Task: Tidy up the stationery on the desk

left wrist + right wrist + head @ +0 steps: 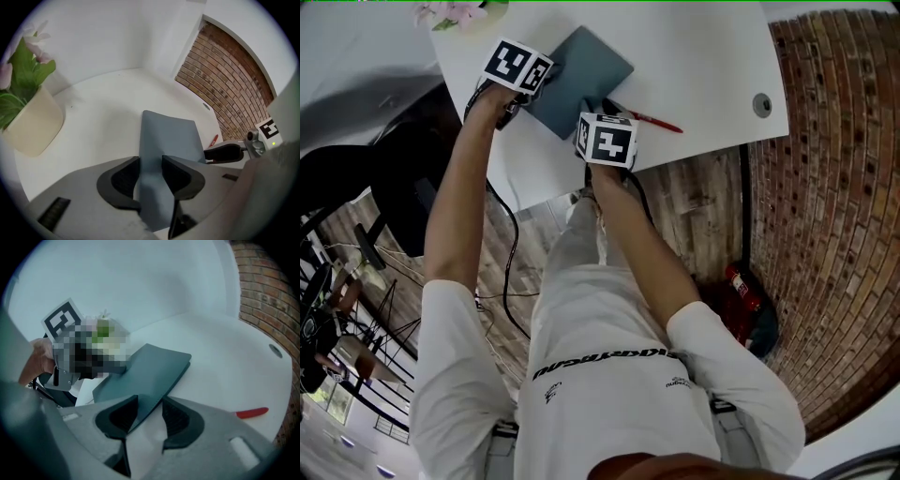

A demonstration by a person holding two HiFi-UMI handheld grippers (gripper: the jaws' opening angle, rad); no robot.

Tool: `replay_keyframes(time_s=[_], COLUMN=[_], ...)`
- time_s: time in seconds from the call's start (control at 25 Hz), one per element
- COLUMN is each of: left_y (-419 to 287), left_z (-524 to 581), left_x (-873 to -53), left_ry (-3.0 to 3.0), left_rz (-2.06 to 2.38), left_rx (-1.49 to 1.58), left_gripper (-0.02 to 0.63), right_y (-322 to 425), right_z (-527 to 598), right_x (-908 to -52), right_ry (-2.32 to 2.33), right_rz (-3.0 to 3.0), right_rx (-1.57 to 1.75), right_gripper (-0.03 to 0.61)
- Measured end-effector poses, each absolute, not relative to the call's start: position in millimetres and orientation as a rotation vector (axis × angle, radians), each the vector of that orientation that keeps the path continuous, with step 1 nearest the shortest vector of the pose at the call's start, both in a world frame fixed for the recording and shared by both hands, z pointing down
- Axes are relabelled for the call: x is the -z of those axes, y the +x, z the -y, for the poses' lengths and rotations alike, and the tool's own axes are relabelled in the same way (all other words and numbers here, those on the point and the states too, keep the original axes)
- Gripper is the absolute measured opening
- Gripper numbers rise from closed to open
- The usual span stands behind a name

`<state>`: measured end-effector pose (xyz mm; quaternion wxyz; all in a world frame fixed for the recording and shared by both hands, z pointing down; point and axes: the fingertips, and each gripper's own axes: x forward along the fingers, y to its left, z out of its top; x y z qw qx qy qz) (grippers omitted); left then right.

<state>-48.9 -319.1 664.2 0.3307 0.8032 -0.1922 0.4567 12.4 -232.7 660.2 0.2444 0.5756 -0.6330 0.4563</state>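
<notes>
Head view steeply down; both gripper views low, close, with the grey notebook in common.

White desk, grey notebook, red pen, potted flowers

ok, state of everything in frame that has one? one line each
notebook: closed, lying on the desk, near edge between both grippers' jaws
red pen: lying on the desk beside the notebook, untouched
flower pot: upright near the desk corner
left gripper: open, notebook between its jaws, not clamped
right gripper: open, notebook corner between its jaws
</notes>
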Motion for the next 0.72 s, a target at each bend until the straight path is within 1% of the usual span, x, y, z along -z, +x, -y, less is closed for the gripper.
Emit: replay_keyframes(time_s=[0.4,0.72], left_y=[-61.0,-66.7], left_z=[302.5,275.0], left_x=[-660.7,-658.2], left_ry=[1.993,1.879], left_rz=[0.777,0.961], left_rx=[-1.047,-0.907], left_gripper=[0.152,0.152], right_y=[23.3,32.1], right_z=[243.0,248.4], right_x=[-658.6,-656.7], right_ry=[1.419,1.19], right_rz=[1.813,1.911], right_rx=[-1.083,-0.906], right_gripper=[0.158,0.156])
